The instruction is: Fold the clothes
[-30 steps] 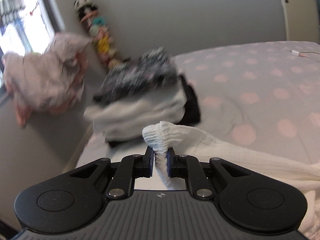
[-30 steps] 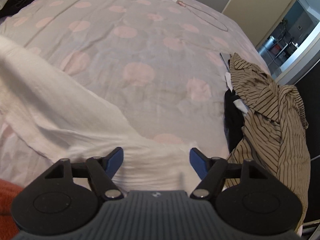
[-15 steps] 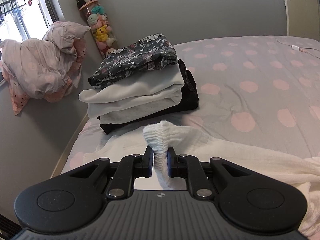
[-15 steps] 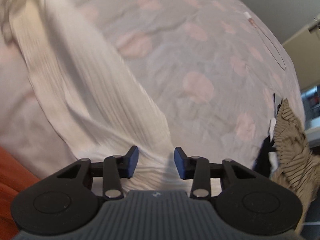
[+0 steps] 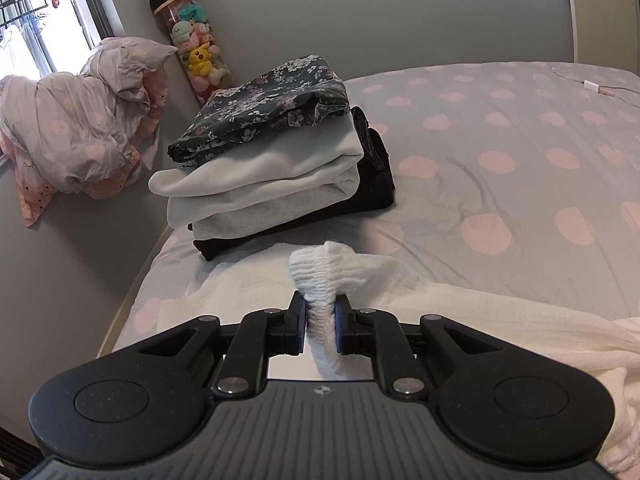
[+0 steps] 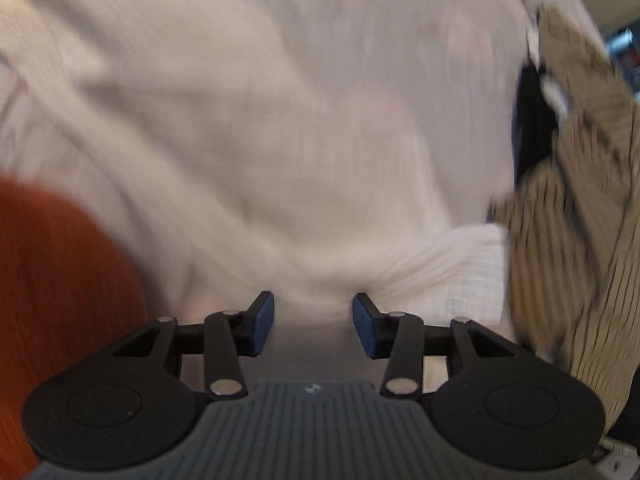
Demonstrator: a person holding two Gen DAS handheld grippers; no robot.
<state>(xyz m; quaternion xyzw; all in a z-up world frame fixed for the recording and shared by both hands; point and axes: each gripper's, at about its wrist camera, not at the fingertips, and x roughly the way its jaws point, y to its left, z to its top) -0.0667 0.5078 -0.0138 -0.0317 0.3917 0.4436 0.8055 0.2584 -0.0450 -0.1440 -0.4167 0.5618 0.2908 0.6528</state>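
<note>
Left claw: our left gripper (image 5: 321, 322) pinches the gathered elastic band of the crinkled white cotton garment (image 5: 500, 320) between narrow jaws.
Right claw: our right gripper (image 6: 313, 322) stands partly open, jaws apart, with blurred white cloth bunched just ahead; we cannot tell if it touches.
Garment axis: from the left pinch it trails rightward across the pink-dotted grey bedsheet (image 5: 520, 140), so we judge the right claw nearer its free end.
Edges: striped tan shirt (image 6: 580, 208) just right of it.
Far room: folded clothes stack (image 5: 276, 160) ahead-left; open sheet beyond.
</note>
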